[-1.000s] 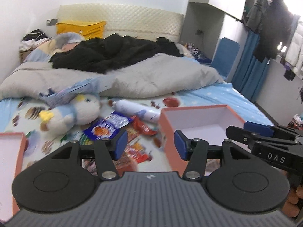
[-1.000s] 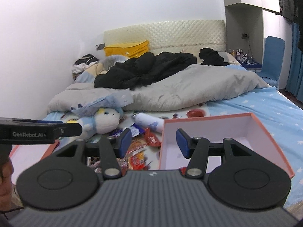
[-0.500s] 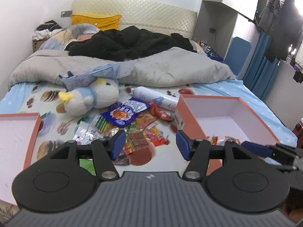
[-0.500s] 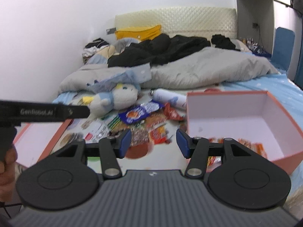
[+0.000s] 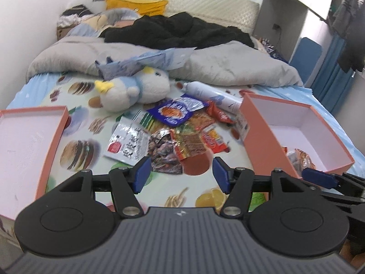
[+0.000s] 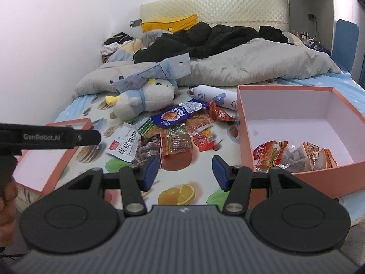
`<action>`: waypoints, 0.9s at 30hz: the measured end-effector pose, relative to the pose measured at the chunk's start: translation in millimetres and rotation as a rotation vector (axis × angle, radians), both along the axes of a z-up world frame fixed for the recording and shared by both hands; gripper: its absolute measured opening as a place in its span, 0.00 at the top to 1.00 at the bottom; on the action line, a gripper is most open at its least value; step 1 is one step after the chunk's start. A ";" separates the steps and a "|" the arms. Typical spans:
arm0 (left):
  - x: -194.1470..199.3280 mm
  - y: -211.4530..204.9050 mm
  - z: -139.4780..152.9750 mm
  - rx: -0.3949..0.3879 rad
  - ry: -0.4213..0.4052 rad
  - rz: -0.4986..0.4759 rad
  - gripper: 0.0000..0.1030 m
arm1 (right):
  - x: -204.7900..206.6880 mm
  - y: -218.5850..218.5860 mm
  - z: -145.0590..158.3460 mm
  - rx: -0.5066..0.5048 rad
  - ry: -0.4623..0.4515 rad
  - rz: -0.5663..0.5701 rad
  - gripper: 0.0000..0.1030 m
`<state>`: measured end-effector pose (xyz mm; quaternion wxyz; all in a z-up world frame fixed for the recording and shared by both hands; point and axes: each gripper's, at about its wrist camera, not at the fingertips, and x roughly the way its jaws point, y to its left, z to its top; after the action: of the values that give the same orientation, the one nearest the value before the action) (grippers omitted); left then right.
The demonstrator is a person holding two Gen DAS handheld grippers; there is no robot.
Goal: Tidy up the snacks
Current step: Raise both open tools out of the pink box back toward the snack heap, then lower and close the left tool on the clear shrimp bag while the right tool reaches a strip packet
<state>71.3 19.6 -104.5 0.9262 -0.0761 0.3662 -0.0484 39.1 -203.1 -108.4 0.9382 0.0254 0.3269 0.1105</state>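
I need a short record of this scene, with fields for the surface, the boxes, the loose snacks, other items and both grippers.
surface: bed sheet with food prints
box: orange box, a few snack packets inside
lid: shallow orange lid, nothing visible inside
loose snacks: pile of packets between lid and box
other items: plush toy, white bottle
left gripper: open, jaws just widening, holds nothing
right gripper: open, holds nothing

The left gripper [image 5: 181, 174] hangs over the printed bedsheet [image 5: 75, 146], its jaws just widened and nothing between them; ahead lies a heap of snack packets [image 5: 180, 127], a white packet [image 5: 127, 143] nearest on the left; a plush toy [image 5: 134, 91] and a white bottle [image 5: 212, 96] lie beyond; an orange box [image 5: 294, 132] stands right, its lid [image 5: 29, 150] left.
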 end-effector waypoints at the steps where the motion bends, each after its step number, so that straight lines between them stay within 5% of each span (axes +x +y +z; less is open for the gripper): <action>1: 3.8 2.1 -3.7 -0.003 0.008 0.007 0.32 | 2.7 1.7 -1.1 -0.005 0.003 0.007 0.47; 15: 93.6 62.2 -69.7 -0.046 0.098 0.130 0.22 | 74.3 36.4 -31.9 -0.082 0.045 0.103 0.48; 21: 123.5 51.5 -110.2 -0.071 0.113 0.010 0.20 | 123.2 44.1 -64.8 -0.106 0.069 0.068 0.48; 27: 139.4 37.0 -141.4 0.002 0.089 -0.102 0.20 | 163.4 43.5 -93.5 -0.074 0.093 0.059 0.47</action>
<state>210.7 56.7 -245.9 0.9053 -0.0585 0.4106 -0.0917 202.4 -159.7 -202.0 0.9186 -0.0137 0.3748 0.1248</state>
